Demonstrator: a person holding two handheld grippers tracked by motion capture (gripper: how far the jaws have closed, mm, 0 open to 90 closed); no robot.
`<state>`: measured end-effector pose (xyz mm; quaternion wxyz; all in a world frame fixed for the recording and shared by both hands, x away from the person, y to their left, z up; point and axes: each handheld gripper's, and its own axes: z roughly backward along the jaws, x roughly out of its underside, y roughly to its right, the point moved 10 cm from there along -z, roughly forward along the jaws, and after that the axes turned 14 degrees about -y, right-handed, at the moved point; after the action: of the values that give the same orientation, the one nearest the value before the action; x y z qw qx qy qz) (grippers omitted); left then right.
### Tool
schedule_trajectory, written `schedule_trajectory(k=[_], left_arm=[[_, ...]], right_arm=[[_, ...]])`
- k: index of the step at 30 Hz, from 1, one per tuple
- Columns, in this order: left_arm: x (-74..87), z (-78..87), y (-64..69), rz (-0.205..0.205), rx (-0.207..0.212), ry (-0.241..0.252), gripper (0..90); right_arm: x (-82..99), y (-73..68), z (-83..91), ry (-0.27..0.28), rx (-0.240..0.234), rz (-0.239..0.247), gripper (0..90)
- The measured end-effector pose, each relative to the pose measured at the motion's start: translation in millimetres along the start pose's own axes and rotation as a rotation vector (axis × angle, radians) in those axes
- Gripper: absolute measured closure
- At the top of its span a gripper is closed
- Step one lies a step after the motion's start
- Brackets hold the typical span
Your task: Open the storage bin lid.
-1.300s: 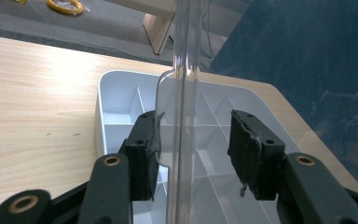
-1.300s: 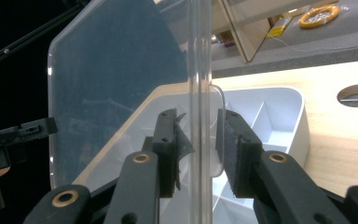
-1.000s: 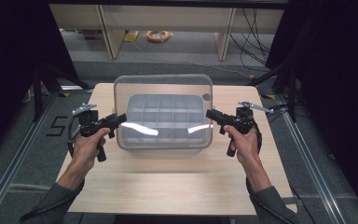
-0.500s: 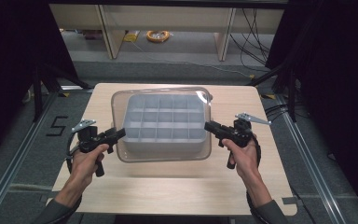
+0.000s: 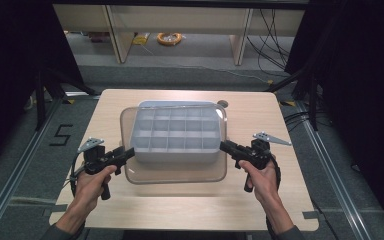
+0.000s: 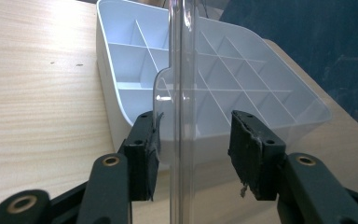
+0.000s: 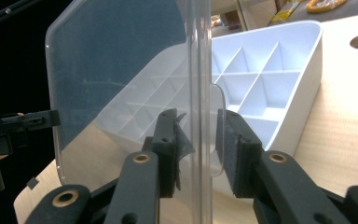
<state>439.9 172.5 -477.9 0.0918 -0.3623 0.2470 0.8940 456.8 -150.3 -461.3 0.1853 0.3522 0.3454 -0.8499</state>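
Observation:
A white tray (image 5: 175, 132) divided into several compartments sits mid-table. A clear plastic lid (image 5: 175, 172) lies over it, shifted toward the front edge and a little left. My left gripper (image 5: 130, 151) is at the lid's left rim. In the left gripper view, its jaws (image 6: 191, 154) stand apart around the lid's edge (image 6: 182, 70), and one pad touches the lid's tab, with the tray (image 6: 126, 60) behind. My right gripper (image 5: 223, 145) is at the lid's right rim. Its jaws (image 7: 196, 149) stand close on either side of the lid (image 7: 121, 70) in front of the tray (image 7: 279, 70).
The wooden table (image 5: 280, 200) has bare board on both sides and in front of the tray. A round hole (image 5: 222, 104) is cut behind the tray. Beyond the table are shelf legs and an orange cable coil (image 5: 169, 37) on the floor.
The lid has come down from an upright tilt to lie low over the tray and nearer the front. Both grippers moved toward the person. The left jaws have opened.

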Motion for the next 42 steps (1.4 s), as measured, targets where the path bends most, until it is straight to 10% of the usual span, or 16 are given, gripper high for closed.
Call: schedule_trajectory(k=[42], left_arm=[[72.6, 9.7, 8.3, -0.027, 0.032, -0.122, 53.4]], right_arm=[[80.1, -11.0, 10.6, -0.064, -0.004, -0.074, 69.7]])
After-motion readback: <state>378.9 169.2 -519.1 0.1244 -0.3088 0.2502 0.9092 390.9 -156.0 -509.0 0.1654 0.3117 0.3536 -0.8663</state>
